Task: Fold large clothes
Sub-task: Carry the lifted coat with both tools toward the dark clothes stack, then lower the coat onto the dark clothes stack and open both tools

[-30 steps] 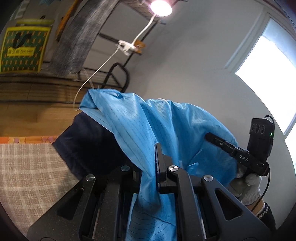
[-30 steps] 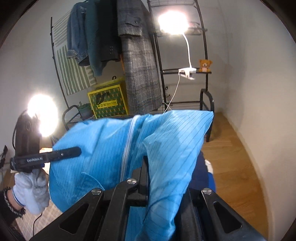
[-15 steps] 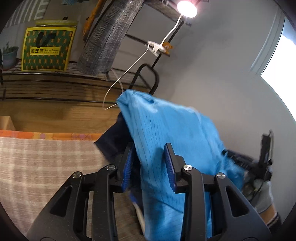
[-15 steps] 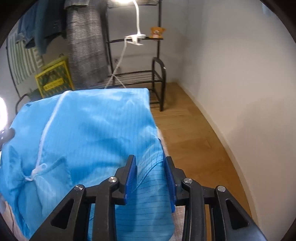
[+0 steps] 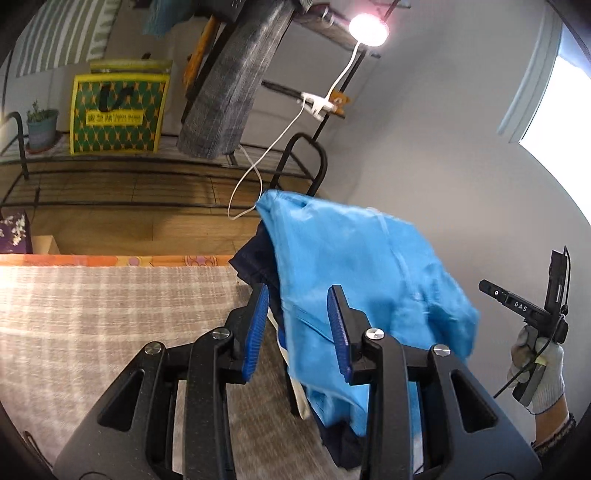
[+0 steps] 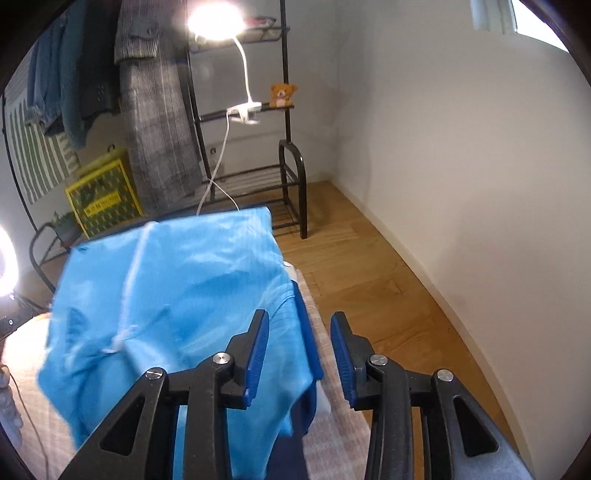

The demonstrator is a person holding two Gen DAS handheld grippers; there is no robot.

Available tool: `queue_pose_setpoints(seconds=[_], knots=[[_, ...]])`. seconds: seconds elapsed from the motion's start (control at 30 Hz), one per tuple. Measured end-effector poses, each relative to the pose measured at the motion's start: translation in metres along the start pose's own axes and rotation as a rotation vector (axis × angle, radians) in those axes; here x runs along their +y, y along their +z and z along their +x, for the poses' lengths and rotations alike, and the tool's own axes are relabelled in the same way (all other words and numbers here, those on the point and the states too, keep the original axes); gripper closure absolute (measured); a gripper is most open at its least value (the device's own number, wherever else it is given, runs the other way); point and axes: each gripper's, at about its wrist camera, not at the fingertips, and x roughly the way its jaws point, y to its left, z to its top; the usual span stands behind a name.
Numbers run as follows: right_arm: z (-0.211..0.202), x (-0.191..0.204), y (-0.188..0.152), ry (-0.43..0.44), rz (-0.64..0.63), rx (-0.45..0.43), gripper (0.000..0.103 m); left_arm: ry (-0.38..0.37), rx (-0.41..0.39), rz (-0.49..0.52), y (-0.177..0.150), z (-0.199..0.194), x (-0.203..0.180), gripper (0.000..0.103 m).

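A bright blue garment point(image 5: 354, 273) with a white zip strip lies folded over a pile of dark navy clothes point(image 5: 255, 258) at the right end of the checked table cover point(image 5: 110, 306). My left gripper point(image 5: 297, 325) is open, its blue pads apart just in front of the garment's near edge. In the right wrist view the same blue garment point(image 6: 177, 295) fills the left middle. My right gripper point(image 6: 299, 354) is open and empty, at the garment's right edge. The right gripper and gloved hand also show in the left wrist view point(image 5: 532, 314).
A black metal rack point(image 6: 288, 177) with a clamp lamp point(image 6: 214, 18), a teddy bear point(image 6: 282, 94) and hanging clothes point(image 6: 155, 122) stands behind the table. A yellow-green bag point(image 5: 118, 114) and a potted plant point(image 5: 40, 125) sit on a low shelf. Wooden floor point(image 6: 388, 295) and white wall lie right.
Both grippers were shut on the blue garment a second ago. They have opened and let it go, and it has dropped onto the pile. The right gripper has drawn away to the right.
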Motion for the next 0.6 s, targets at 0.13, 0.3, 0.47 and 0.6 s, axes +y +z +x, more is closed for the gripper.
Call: queue_pose_setpoints(seconds=[0.13, 0.3, 0.47, 0.6], knots=[[-0.044, 0.01, 0.003, 0.012, -0.012, -0.033, 0.068, -0.016, -0.033, 0.012, 0.005, -0.054, -0.015, 0.07], [-0.118, 0.026, 0.007, 0.032, -0.024, -0.095, 0.068, -0.036, -0.072, 0.047, 0.007, -0.124, -0.037, 0.07], [-0.189, 0.039, 0.004, 0.046, -0.028, -0.149, 0.068, -0.037, -0.106, 0.119, 0.0, -0.195, -0.068, 0.07], [-0.25, 0.049, -0.002, 0.07, -0.034, -0.194, 0.067, -0.049, -0.152, 0.153, -0.01, -0.26, -0.093, 0.07]])
